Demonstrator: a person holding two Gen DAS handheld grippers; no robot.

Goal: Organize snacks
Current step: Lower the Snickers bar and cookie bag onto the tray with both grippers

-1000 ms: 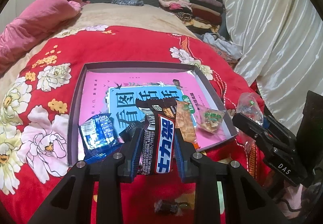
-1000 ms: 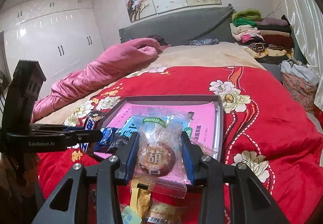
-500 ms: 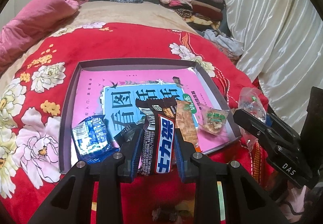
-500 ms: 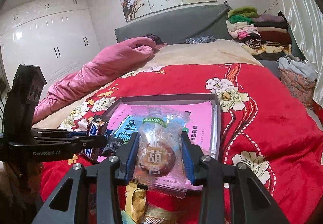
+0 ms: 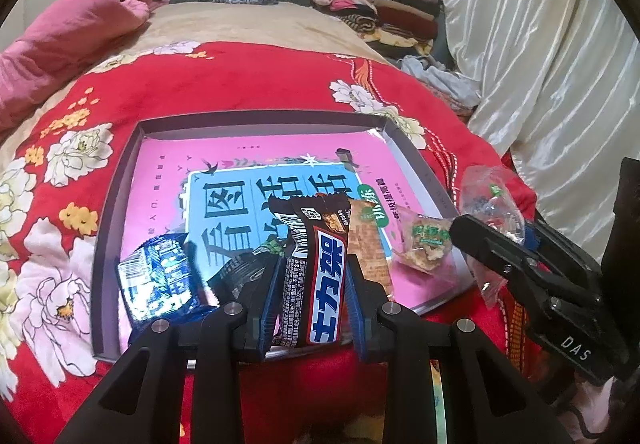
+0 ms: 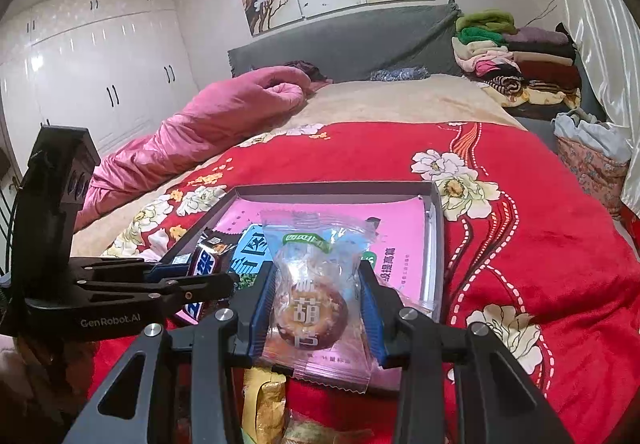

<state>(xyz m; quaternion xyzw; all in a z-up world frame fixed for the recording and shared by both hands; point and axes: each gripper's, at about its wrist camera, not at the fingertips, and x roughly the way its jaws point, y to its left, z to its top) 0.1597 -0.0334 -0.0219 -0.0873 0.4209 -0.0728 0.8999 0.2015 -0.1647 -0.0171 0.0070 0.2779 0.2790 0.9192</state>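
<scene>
The left tool (image 5: 310, 280) is clamped on a chocolate bar (image 5: 316, 276) and the right tool (image 6: 316, 308) on a clear-wrapped pastry (image 6: 314, 304) (both near the tray's (image 5: 116, 200) near edge), probably for putting them inside.

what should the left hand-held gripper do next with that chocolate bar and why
Probably lower it a little further and open over the tray. The left hand-held gripper is shut on the chocolate bar, which already hangs above the tray's near edge, between the blue packet and the orange-brown packet. The pink book cover lining the tray is bare further in.
</scene>
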